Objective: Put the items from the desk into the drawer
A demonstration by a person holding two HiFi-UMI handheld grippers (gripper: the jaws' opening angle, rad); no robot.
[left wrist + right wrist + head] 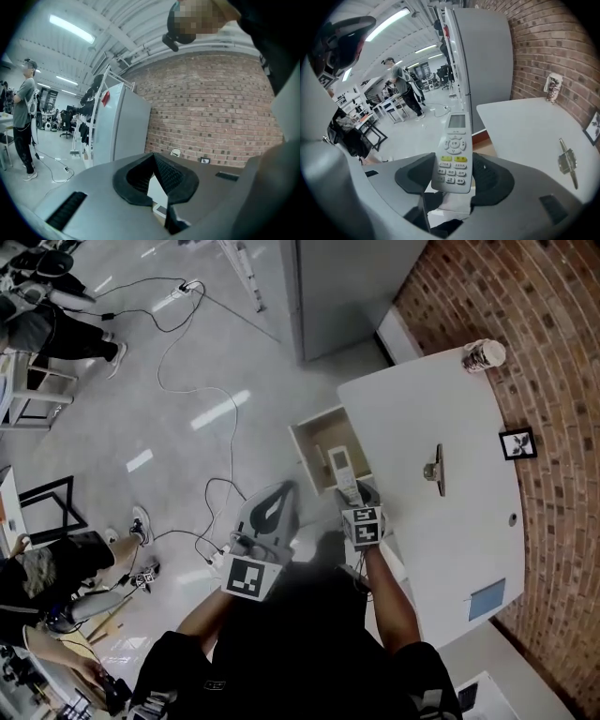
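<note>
Fingers (493, 177) of right gripper (352, 493) pinch remote (453, 152) over drawer (313, 426); left gripper (271, 509) fingers (174, 177) touch.

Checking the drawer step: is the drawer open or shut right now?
Open. In the head view the drawer juts out from the desk's edge, its inside showing, with the remote in the right gripper over it.

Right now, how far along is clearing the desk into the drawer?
Done: the drawer is open. In hand: the right gripper is clamped on the remote, held at the drawer and not yet let go. The left gripper is shut and empty. Left: the cup, clip and blue card are on the desk.
</note>
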